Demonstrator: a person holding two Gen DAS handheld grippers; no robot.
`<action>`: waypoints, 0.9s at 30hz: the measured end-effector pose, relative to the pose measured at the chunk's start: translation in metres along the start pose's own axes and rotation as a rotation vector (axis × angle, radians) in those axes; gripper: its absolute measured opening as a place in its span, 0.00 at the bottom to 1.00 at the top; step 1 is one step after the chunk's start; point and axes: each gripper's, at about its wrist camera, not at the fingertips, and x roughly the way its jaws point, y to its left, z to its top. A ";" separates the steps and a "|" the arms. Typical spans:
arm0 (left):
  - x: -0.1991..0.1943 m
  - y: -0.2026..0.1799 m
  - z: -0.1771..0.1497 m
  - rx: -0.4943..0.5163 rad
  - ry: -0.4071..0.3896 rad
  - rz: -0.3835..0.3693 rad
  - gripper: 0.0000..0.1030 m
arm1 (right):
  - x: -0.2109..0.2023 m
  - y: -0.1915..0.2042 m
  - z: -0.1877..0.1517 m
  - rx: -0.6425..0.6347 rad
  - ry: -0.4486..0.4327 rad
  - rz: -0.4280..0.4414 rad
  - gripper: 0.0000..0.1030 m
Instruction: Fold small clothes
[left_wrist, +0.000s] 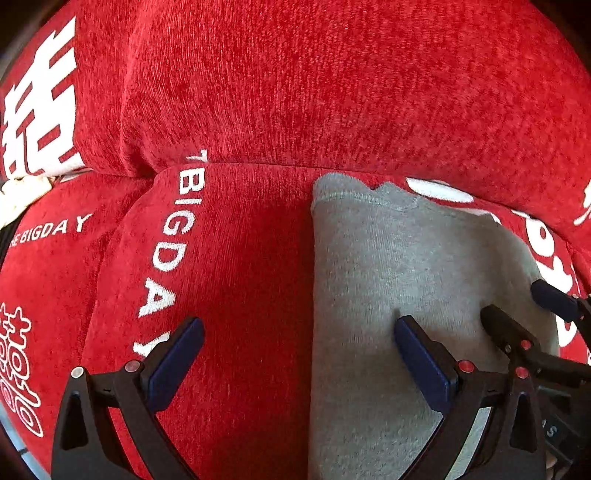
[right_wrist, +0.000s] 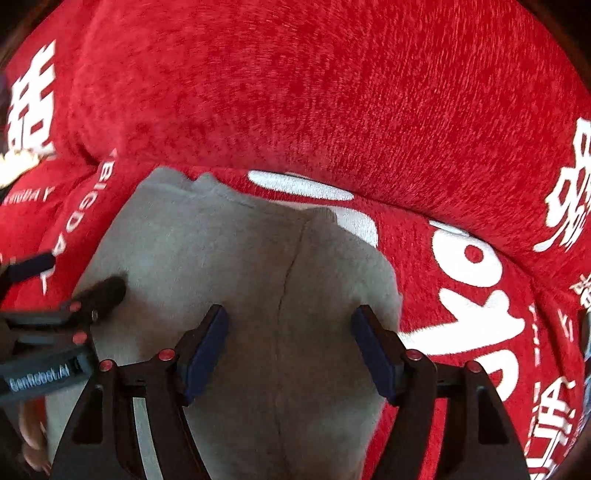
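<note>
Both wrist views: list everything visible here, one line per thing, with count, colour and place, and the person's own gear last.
grey garment: one, grey knit with a seam down its middle, lying on the red cover under both grippers.
red cover: one surface, red plush with white characters and the words BIGDAY, fills both views, with cushion-like bulges.
cream lace-like edge: one bit, off-white, far left; too small to identify.
left gripper: one, black with blue pads, jaws wide, straddling the garment's left edge.
right gripper: one, black with blue pads, jaws apart over the garment's seam, gripping nothing.
hand: partly seen, lower left of the right wrist view.
</note>
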 end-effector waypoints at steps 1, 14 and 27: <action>-0.004 0.000 -0.004 -0.001 -0.006 0.001 1.00 | -0.005 0.000 -0.006 -0.002 -0.004 0.004 0.72; -0.057 0.002 -0.082 0.025 -0.064 -0.096 1.00 | -0.069 -0.004 -0.106 0.106 -0.134 0.039 0.74; -0.077 0.056 -0.087 -0.068 0.035 -0.286 1.00 | -0.107 -0.102 -0.163 0.479 -0.146 0.267 0.83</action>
